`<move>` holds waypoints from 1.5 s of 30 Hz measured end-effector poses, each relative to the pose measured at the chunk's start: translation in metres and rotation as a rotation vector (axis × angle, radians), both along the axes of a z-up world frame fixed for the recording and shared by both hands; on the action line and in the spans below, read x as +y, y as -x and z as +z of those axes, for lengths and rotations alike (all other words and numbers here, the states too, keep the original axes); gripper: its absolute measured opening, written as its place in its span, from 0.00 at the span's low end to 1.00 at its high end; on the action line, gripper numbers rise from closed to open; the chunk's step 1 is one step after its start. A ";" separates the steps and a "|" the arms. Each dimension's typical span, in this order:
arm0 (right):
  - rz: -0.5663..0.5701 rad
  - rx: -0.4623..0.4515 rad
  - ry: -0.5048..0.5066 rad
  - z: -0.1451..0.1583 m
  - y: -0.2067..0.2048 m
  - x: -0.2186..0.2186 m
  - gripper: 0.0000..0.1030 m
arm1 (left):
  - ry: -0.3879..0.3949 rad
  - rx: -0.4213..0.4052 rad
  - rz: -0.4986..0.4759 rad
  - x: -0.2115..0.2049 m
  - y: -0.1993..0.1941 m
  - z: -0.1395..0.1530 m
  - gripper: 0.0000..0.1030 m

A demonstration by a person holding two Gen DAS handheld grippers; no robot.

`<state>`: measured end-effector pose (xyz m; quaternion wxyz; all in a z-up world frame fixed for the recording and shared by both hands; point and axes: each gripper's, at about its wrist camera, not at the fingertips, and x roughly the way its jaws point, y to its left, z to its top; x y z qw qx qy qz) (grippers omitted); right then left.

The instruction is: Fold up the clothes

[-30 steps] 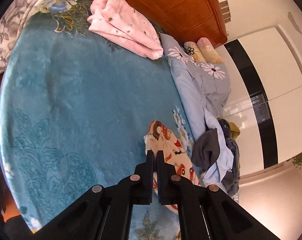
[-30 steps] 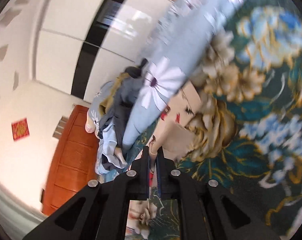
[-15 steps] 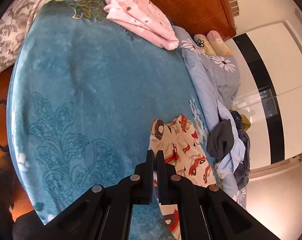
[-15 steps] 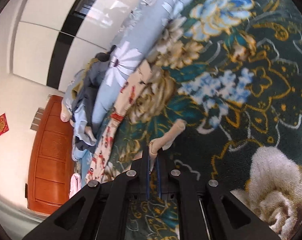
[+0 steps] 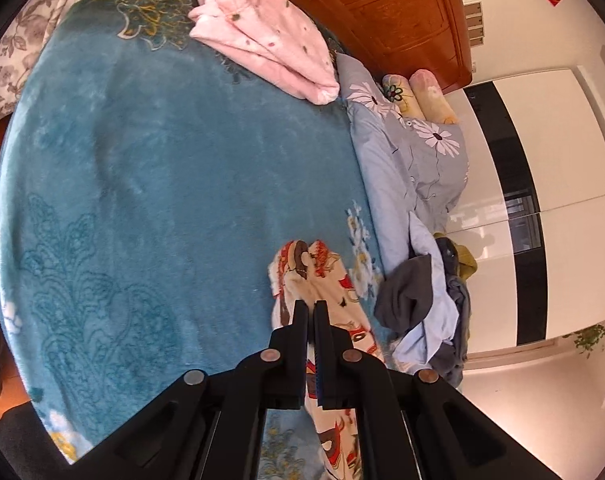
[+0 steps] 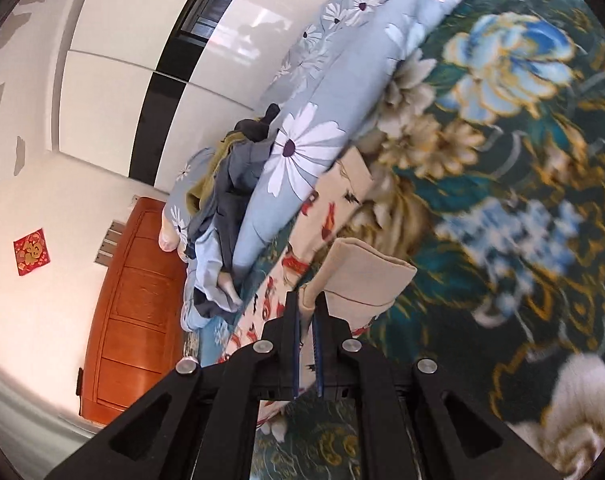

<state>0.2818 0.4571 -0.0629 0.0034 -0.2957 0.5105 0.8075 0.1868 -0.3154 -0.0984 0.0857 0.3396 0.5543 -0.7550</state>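
A pair of cream trousers with a red and brown print (image 5: 322,280) lies stretched on the teal floral blanket (image 5: 162,180). My left gripper (image 5: 310,306) is shut on the trousers' leg end. In the right wrist view the same trousers (image 6: 326,216) run along the blanket, and their beige waistband (image 6: 362,272) is lifted. My right gripper (image 6: 307,300) is shut on that waistband edge.
A folded pink garment (image 5: 266,36) lies at the far end of the blanket. A light blue daisy quilt (image 5: 406,152) runs along the side, with a pile of grey and blue clothes (image 5: 426,300) on it. A wooden headboard (image 5: 402,8) and white wardrobe doors (image 5: 550,184) stand behind.
My right gripper has lifted the beige waistband up off the blanket and drawn it closer. My left gripper still pinches the leg end and has shifted slightly over the blanket.
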 end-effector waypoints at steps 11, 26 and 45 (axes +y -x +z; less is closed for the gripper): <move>-0.080 -0.115 0.151 -0.025 0.133 0.047 0.06 | -0.012 -0.084 -0.017 0.016 0.117 0.014 0.03; -0.044 -0.313 0.064 -0.062 0.240 0.060 0.08 | 0.096 -0.205 -0.120 0.033 0.197 -0.037 0.07; -0.054 -0.137 -0.035 -0.054 0.147 0.051 0.59 | 0.043 -0.143 -0.019 0.027 0.080 -0.074 0.51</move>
